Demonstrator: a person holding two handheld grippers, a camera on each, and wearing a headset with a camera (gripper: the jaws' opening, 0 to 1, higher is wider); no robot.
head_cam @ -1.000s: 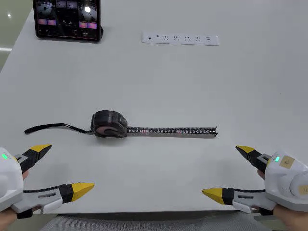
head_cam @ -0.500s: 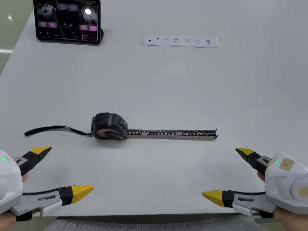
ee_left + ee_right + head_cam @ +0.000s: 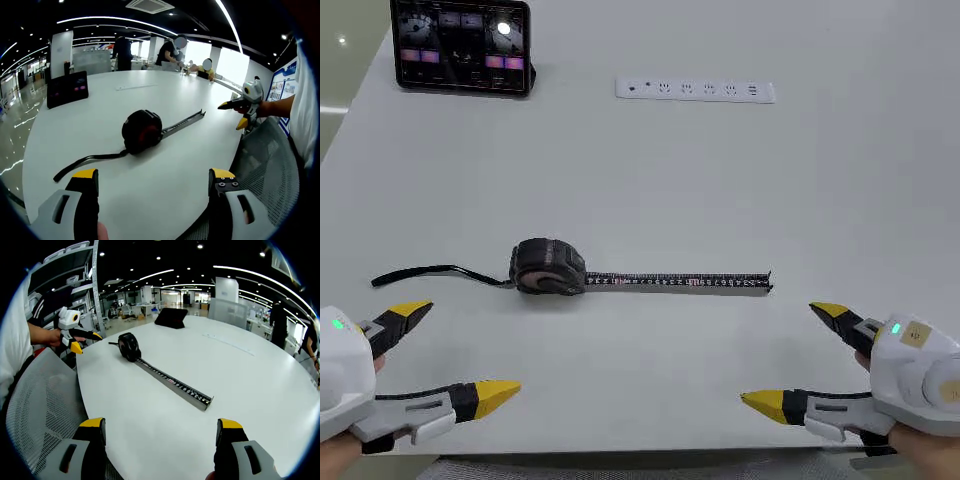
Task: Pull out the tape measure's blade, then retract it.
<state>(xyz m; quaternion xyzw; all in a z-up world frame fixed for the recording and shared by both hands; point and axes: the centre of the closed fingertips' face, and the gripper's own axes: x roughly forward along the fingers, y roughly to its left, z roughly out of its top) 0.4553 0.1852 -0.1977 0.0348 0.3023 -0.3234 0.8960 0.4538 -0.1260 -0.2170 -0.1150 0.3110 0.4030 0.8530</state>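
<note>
Hardly anything is changing since a second ago: the left gripper (image 3: pixel 465 348) and the right gripper (image 3: pixel 782 355) are staying at the near edge of the table (image 3: pixel 650 170), jaws wide open, gripping nothing. The tape measure (image 3: pixel 548 267) is lying beyond them, untouched, its blade (image 3: pixel 680 282) pulled out rightward.
</note>
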